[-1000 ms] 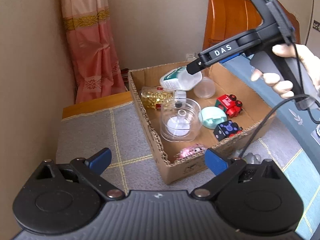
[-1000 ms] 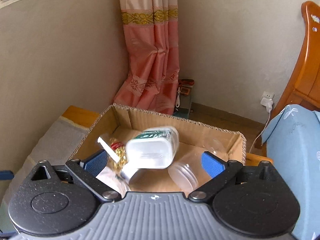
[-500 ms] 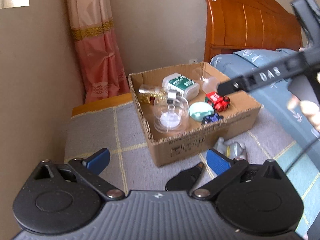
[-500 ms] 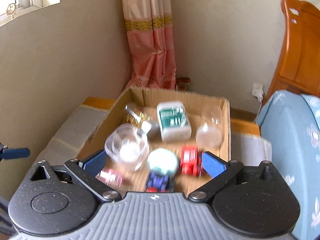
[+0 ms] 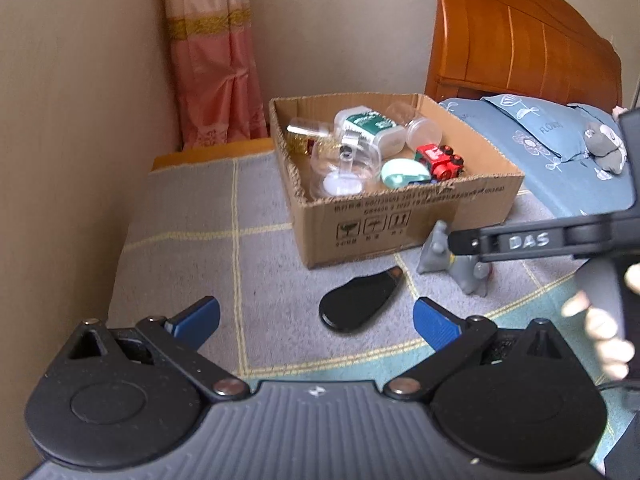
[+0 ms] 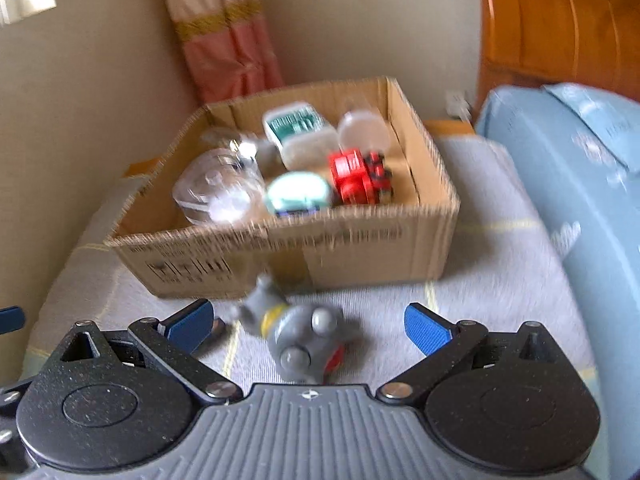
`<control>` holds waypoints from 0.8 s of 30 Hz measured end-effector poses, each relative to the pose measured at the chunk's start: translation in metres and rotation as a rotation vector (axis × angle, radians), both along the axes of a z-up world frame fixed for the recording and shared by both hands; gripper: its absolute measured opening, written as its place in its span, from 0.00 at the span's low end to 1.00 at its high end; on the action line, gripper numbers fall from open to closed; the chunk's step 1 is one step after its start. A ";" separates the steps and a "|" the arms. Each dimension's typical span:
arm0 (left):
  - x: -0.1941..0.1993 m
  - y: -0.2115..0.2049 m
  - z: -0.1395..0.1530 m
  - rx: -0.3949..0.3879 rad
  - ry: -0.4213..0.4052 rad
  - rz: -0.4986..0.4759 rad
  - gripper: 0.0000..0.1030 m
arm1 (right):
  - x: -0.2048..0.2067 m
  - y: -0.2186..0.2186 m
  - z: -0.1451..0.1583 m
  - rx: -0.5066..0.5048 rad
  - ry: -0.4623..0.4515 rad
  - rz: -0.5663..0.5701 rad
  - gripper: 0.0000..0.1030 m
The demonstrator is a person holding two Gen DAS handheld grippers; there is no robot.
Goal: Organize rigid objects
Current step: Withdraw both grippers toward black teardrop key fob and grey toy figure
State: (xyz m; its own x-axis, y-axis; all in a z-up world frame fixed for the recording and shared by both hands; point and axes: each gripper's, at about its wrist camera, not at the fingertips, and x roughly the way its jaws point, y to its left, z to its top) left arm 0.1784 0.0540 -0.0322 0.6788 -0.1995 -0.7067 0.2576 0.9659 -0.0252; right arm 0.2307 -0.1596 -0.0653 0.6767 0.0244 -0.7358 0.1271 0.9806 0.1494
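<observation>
A cardboard box (image 5: 400, 216) (image 6: 360, 248) on the grey mat holds a green-labelled white tub (image 5: 368, 128), clear jars, a mint case (image 5: 402, 170) and a red toy train (image 5: 438, 158). A grey toy figure (image 5: 460, 264) (image 6: 296, 336) lies on the mat in front of the box. A flat black oval object (image 5: 360, 300) lies left of it. My left gripper (image 5: 316, 320) is open and empty, back from the black object. My right gripper (image 6: 306, 324) is open, its fingers either side of the grey figure, above it.
A bed with a blue floral cover (image 5: 552, 152) and wooden headboard (image 5: 520, 40) stands to the right. A beige wall (image 5: 80, 120) runs along the left and a pink curtain (image 5: 212, 60) hangs in the corner.
The white tub left my right gripper and now lies in the box. Both grippers pulled back from the box. My right gripper came down over the grey figure.
</observation>
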 end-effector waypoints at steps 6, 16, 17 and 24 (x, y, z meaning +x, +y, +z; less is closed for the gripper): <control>0.000 0.014 -0.012 -0.015 0.020 0.055 0.99 | 0.017 0.014 -0.016 -0.020 -0.012 -0.083 1.00; 0.008 0.023 -0.023 -0.024 0.042 0.075 0.99 | 0.031 0.015 -0.038 -0.089 0.020 -0.144 1.00; 0.008 0.022 -0.023 -0.026 0.042 0.076 0.99 | 0.030 0.013 -0.038 -0.084 0.015 -0.135 1.00; 0.014 0.013 -0.027 -0.031 0.054 0.059 0.99 | 0.011 -0.002 -0.037 -0.098 0.040 -0.088 1.00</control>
